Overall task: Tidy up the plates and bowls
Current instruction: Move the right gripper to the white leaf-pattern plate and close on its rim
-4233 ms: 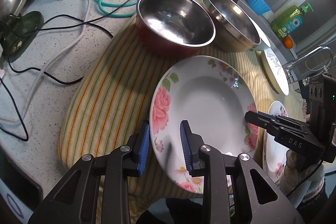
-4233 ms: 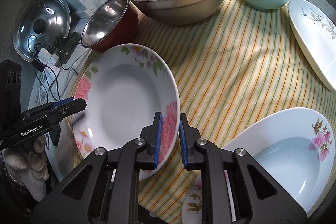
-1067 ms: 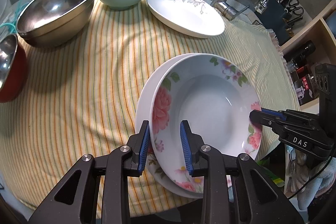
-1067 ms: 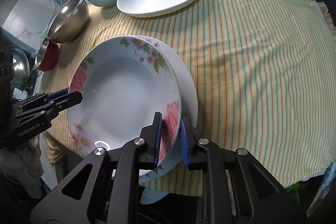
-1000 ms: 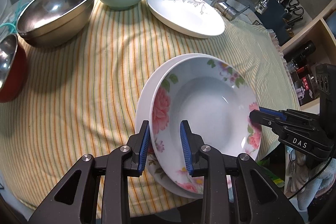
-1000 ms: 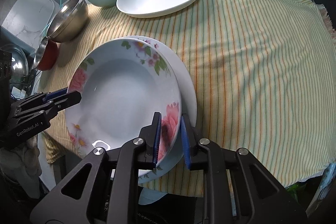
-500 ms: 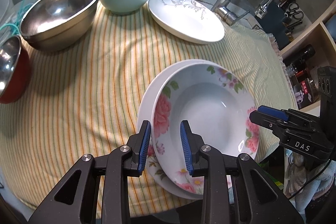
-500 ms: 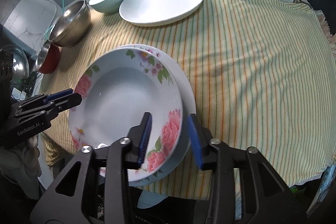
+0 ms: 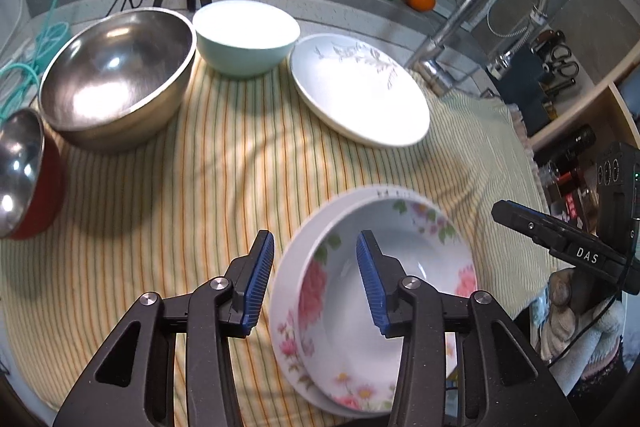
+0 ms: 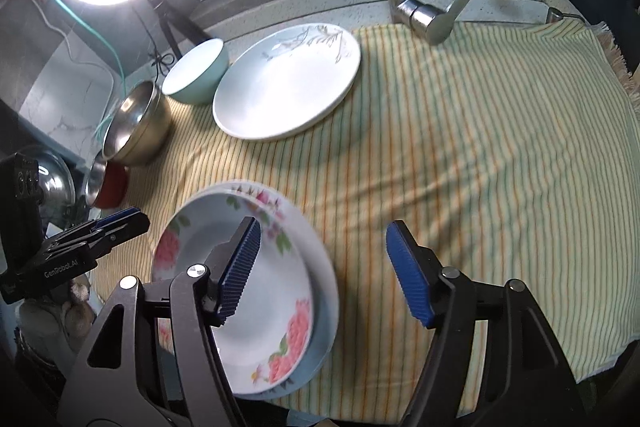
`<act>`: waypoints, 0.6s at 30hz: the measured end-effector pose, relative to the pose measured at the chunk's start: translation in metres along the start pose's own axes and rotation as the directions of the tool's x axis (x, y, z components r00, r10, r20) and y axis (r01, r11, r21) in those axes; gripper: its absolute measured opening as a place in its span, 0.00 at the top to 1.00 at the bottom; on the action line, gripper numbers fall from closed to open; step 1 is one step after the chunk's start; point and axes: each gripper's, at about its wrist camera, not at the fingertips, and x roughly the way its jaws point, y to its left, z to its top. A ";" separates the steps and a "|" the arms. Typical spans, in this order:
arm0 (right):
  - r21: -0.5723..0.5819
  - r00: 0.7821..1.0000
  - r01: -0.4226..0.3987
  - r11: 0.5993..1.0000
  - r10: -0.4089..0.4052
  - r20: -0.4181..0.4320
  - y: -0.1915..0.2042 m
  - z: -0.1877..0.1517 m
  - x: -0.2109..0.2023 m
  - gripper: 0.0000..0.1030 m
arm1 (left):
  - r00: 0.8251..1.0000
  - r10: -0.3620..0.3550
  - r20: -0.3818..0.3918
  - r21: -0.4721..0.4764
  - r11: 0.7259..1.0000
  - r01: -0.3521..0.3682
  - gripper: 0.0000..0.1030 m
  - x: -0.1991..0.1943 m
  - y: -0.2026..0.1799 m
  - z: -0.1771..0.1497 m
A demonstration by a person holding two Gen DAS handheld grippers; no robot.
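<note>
A deep plate with pink flowers [image 9: 404, 291] rests nested on a plain white plate [image 9: 292, 267] at the near edge of the striped cloth [image 9: 192, 195]. My left gripper [image 9: 316, 279] hovers over the stack's left rim. Its jaws are opening, and the blue pads [image 9: 260, 279] stand clear of the rim between them. In the right wrist view the flowered plate [image 10: 264, 311] lies low left. My right gripper [image 10: 324, 271] is over its right rim, jaws opening wide, pads off the plate. Each gripper's fingers [image 9: 532, 223] show in the other view.
At the back stand a large steel bowl [image 9: 116, 75], a mint bowl [image 9: 246, 39] and a white plate with a grey leaf pattern [image 9: 360, 91]. A red-sided steel bowl [image 9: 24, 175] is far left. A faucet [image 10: 424, 11] rises behind. Bare cloth [image 10: 480, 155] spreads right.
Both grippers have let go of the flowered plate, now lying on the white plate. Their jaws have spread, the right wider, and both have drawn back and up.
</note>
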 end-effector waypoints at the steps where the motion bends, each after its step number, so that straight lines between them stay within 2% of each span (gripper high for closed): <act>1: -0.001 1.000 0.000 1.000 0.000 0.005 -0.003 0.004 -0.001 0.34 | 1.000 -0.002 0.004 -0.006 1.000 0.003 0.60 0.001 0.000 0.004; 5: -0.030 1.000 -0.009 1.000 0.010 0.021 -0.008 0.022 0.001 0.34 | 1.000 -0.002 0.021 -0.025 1.000 0.003 0.60 0.005 0.000 0.017; 10: -0.087 0.999 0.030 0.996 -0.026 0.043 -0.014 0.049 0.010 0.34 | 1.000 0.001 0.031 -0.040 0.999 0.001 0.60 0.013 -0.003 0.035; 14: -0.088 0.998 0.038 0.995 -0.033 0.056 -0.023 0.071 0.021 0.34 | 0.998 0.025 0.058 -0.037 0.999 -0.023 0.60 0.021 -0.008 0.052; 18: -0.092 0.998 0.040 0.995 -0.035 0.053 -0.028 0.095 0.037 0.34 | 0.997 0.035 0.070 -0.075 0.997 -0.030 0.60 0.034 -0.005 0.065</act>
